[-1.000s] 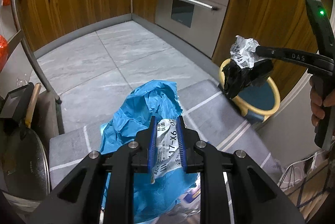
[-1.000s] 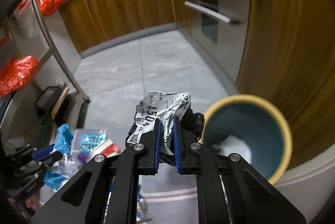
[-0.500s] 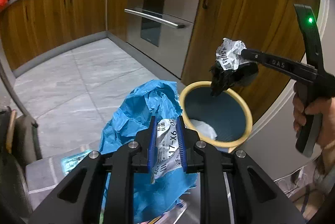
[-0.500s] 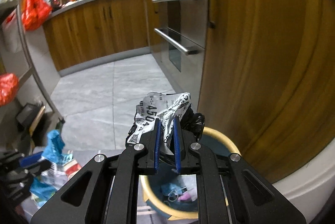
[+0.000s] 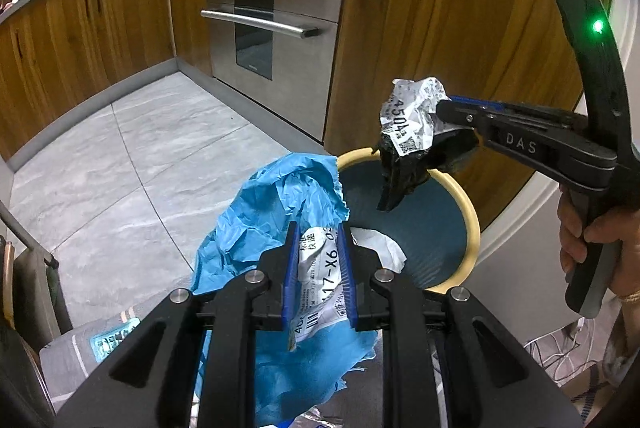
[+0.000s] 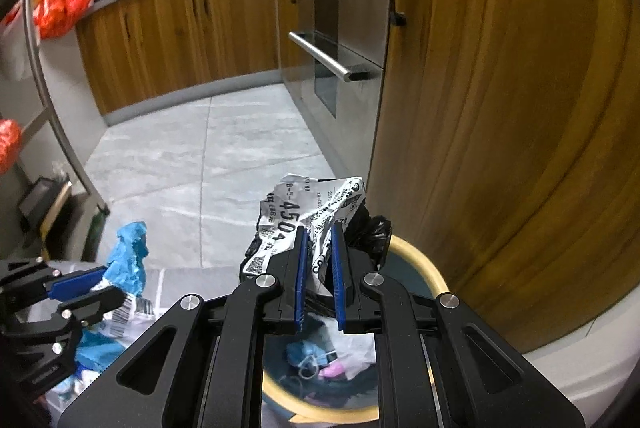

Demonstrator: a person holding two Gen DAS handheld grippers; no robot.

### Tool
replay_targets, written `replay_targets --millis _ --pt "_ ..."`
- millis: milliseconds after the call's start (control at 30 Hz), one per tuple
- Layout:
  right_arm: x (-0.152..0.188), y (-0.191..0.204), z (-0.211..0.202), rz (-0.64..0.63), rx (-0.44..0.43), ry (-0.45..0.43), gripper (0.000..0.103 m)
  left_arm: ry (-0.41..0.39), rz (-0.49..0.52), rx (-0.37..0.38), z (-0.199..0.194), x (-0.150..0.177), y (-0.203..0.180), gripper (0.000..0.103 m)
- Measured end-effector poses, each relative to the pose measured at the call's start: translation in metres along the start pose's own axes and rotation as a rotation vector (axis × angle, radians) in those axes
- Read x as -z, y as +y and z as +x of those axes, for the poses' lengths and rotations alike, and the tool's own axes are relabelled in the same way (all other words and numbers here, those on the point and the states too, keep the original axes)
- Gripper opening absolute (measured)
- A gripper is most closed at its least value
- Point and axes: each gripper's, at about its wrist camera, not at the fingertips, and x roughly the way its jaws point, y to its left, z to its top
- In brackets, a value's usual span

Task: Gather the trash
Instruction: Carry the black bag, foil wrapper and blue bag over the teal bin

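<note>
Here, wooden kitchen cabinets [image 5: 460,8] and a steel oven front [image 5: 276,12] stand behind a grey tiled floor [image 5: 140,156]. Against the cabinet sits a round bin [image 5: 472,224] with a cream rim and dark teal inside, some rubbish already in it. The left gripper [image 5: 318,264] has its jaws clamped on a crumpled blue bag with a white shipping label [image 5: 276,204], held just beside the bin's rim. The right gripper [image 6: 320,268], gripped by a hand [image 5: 600,244], has its jaws closed on a black bag wrapped in a printed label [image 6: 316,216], hanging above the bin's opening.
</note>
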Motion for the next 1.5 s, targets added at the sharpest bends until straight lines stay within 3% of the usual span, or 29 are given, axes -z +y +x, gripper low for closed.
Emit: replay_targets --millis 300,533,767,1100,1500 --pt "0.001 -0.008 0.009 0.02 0.006 0.021 0.013 -0.002 -0.036 0.033 0.02 -0.005 -0.005 0.019" --pt "0.006 -0.028 0.022 0.091 0.02 0.052 0.013 -0.005 0.003 0.06 0.038 -0.011 -0.021 0.019" --pt "0.013 -0.052 0.038 0.158 0.037 0.087 0.013 0.053 0.092 0.062 0.076 -0.003 -0.049 0.019" --pt "0.021 -0.062 0.054 0.173 0.078 0.124 0.013 0.077 0.129 0.085 0.109 0.0 -0.071 0.019" --pt "0.023 -0.064 0.06 0.164 0.121 0.13 0.014 0.072 0.14 0.093 0.12 0.004 -0.082 0.02"
